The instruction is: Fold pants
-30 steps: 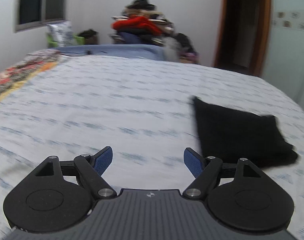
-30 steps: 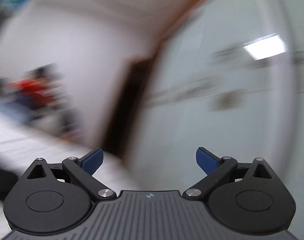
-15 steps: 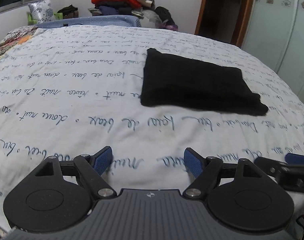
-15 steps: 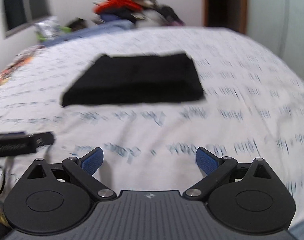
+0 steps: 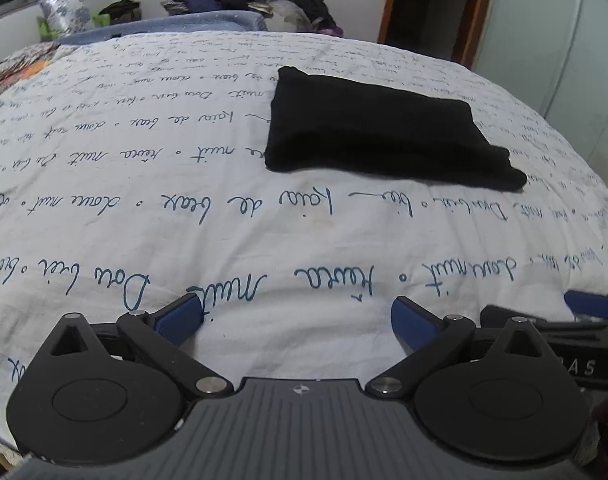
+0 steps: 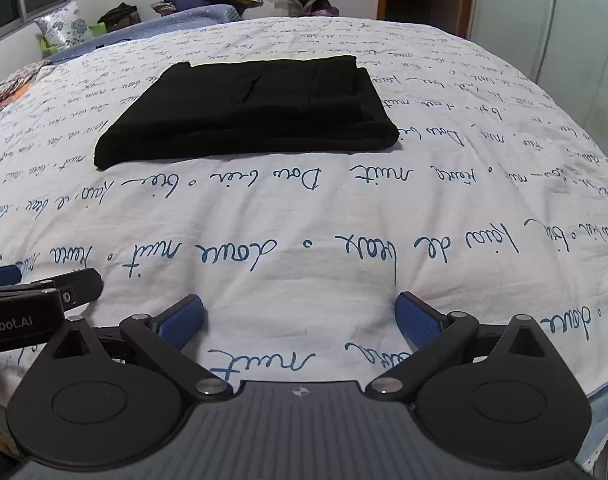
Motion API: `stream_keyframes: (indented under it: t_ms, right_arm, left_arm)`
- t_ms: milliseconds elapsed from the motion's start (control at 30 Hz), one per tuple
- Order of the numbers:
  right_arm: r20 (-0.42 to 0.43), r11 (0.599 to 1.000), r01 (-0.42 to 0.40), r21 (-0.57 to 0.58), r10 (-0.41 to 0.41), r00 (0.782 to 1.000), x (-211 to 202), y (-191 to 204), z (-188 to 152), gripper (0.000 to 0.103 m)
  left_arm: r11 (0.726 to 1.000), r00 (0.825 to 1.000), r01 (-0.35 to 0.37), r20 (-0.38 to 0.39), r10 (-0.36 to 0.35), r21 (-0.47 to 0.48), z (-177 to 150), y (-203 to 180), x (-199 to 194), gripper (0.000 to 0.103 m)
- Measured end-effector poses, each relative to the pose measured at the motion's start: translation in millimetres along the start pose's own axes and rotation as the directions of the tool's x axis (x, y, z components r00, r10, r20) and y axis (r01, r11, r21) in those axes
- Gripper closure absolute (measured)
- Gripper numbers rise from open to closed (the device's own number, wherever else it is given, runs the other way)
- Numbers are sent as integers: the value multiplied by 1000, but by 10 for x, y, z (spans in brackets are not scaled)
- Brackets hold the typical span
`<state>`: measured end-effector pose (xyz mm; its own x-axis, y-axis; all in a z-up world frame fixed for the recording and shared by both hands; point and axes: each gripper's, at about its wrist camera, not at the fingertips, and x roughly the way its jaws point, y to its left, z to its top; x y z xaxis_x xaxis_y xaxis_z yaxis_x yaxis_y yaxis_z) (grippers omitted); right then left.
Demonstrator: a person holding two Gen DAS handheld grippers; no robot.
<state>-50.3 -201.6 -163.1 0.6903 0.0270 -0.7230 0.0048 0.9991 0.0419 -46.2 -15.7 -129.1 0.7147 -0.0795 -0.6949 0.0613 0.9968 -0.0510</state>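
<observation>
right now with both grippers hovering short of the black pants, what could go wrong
1. The pants already lie folded in stacked layers on the bed sheet; a pinch at the near edge may catch only the top layer and pull the fold apart.
2. The sheet is loose and wrinkled, so the open right gripper could grab it along with the pants.
3. The left gripper, jaws just opened wide and empty, sits close beside the right one; they might bump when reaching in.
</observation>
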Motion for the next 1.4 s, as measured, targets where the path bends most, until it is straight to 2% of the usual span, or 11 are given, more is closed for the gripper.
stream_keyframes:
  t_ms: [367, 1200, 1400]
  right_arm:
    - [10, 1000, -5, -11, 5, 1000, -4, -7, -22, 0]
    - [22, 1000, 5, -13, -5, 1000, -4, 20, -51, 0]
    - [29, 1000, 9, -17, -8, 1000, -7, 37, -59, 0]
  left_arm:
    - [1000, 1000, -13, -16, 14, 27, 5, -22, 31, 0]
    - [1000, 1000, -1, -12, 1, 15, 4, -1, 27, 0]
    - [999, 999, 27, 20, -26, -28, -16, 60, -13, 3]
